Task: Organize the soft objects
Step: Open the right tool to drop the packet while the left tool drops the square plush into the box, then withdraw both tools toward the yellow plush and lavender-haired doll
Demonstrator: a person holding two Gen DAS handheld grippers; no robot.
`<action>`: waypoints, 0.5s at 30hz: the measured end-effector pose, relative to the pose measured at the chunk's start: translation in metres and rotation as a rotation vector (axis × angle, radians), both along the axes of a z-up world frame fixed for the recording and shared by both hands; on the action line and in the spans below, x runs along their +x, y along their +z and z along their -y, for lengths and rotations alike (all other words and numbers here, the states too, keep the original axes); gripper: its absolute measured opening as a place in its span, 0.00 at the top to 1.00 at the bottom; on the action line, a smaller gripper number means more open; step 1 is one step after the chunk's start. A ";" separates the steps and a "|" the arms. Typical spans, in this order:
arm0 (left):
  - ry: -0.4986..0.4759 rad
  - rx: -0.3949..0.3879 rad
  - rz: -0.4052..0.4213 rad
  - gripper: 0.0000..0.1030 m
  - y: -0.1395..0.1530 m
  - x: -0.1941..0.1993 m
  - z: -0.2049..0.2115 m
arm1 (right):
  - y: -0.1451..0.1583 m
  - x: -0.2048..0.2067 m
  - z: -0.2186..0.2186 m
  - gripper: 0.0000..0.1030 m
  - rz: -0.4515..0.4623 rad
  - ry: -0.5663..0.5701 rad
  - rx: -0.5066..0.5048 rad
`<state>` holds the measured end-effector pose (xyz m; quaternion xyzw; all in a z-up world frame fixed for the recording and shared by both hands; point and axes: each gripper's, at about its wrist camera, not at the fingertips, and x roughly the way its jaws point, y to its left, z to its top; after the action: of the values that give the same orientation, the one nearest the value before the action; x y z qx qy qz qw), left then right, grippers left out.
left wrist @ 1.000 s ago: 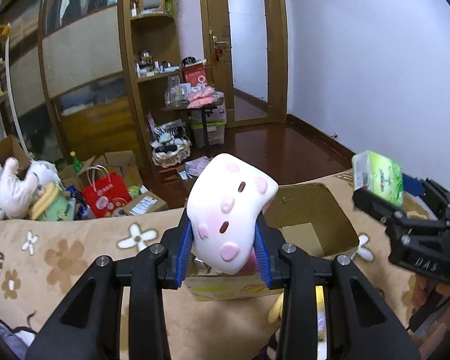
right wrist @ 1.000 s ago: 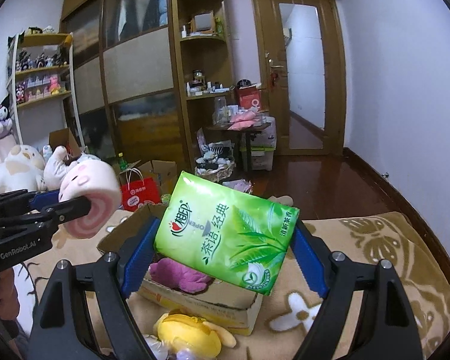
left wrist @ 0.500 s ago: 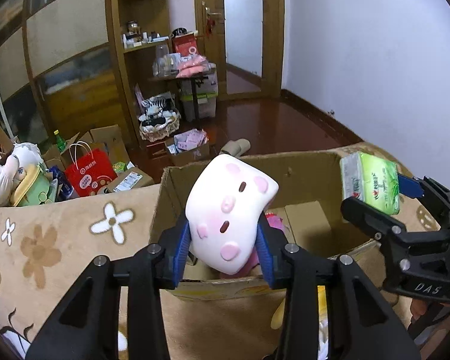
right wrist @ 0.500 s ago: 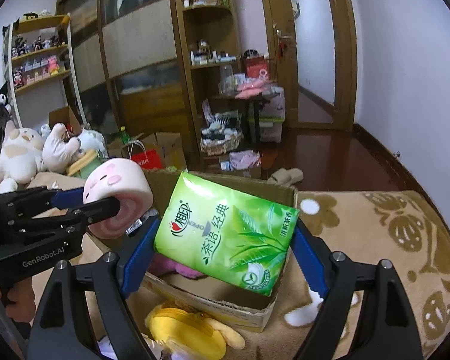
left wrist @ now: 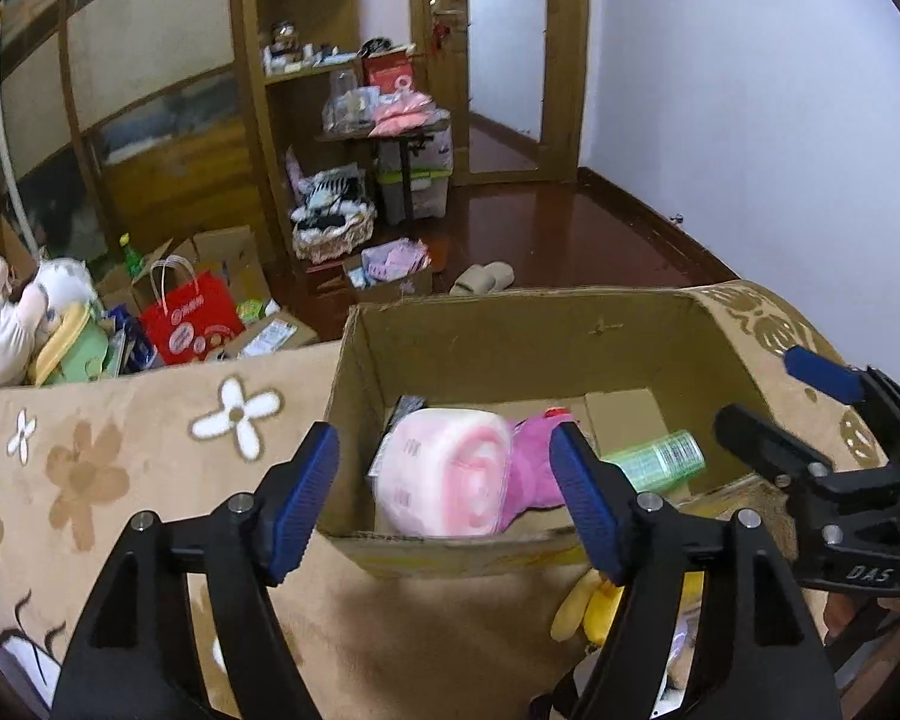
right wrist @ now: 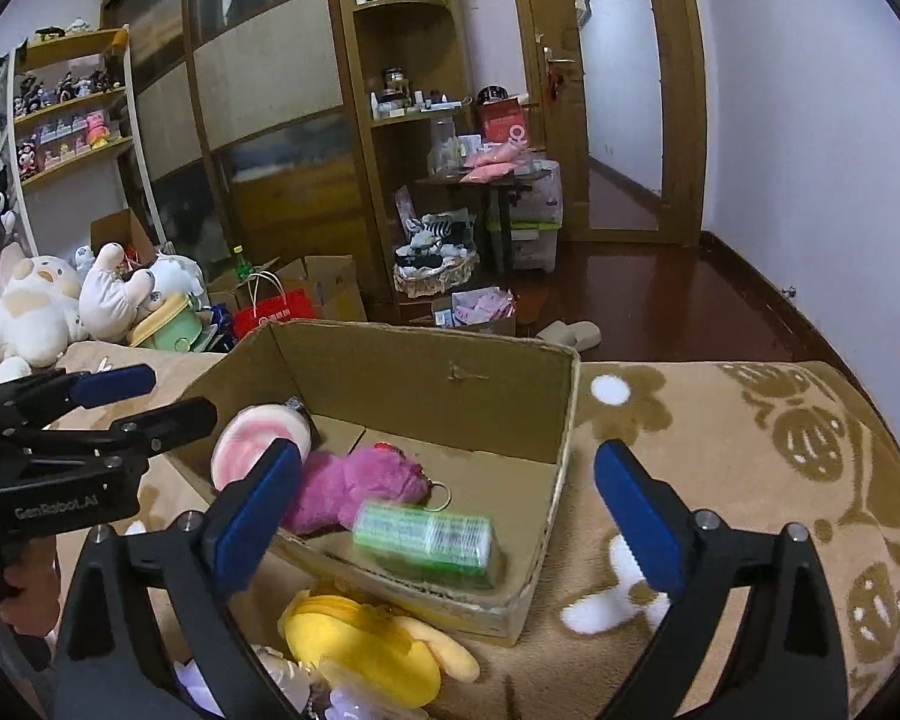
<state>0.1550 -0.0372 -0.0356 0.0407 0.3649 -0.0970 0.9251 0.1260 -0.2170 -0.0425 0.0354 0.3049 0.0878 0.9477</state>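
Both claws opening above the cardboard box (left wrist: 510, 330)

Left claw (left wrist: 444, 504) and right claw (right wrist: 447, 501) hold nothing, jaws spreading. Inside the box: pink roll toy (left wrist: 444, 480), purple plush (right wrist: 354, 489), green tissue pack (right wrist: 426, 540).

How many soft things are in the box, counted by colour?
Pink: 1, the roll cushion
Purple: 1, the plush toy
Green: 1, the tissue pack
Total: 3 in the cardboard box
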 end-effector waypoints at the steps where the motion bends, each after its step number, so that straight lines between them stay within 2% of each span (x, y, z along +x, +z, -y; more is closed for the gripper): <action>1: 0.005 -0.001 -0.003 0.28 0.000 -0.001 -0.002 | 0.001 -0.002 0.000 0.01 0.001 -0.003 -0.005; 8: 0.015 -0.003 -0.006 0.26 0.008 -0.018 -0.008 | 0.011 -0.020 -0.004 0.00 0.002 -0.006 -0.017; 15: 0.015 0.001 -0.004 0.16 0.020 -0.046 -0.010 | 0.020 -0.046 -0.010 0.00 0.002 -0.002 -0.026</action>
<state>0.1091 -0.0270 -0.0160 0.0383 0.3669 -0.0901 0.9251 0.0803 -0.2073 -0.0223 0.0232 0.3049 0.0827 0.9485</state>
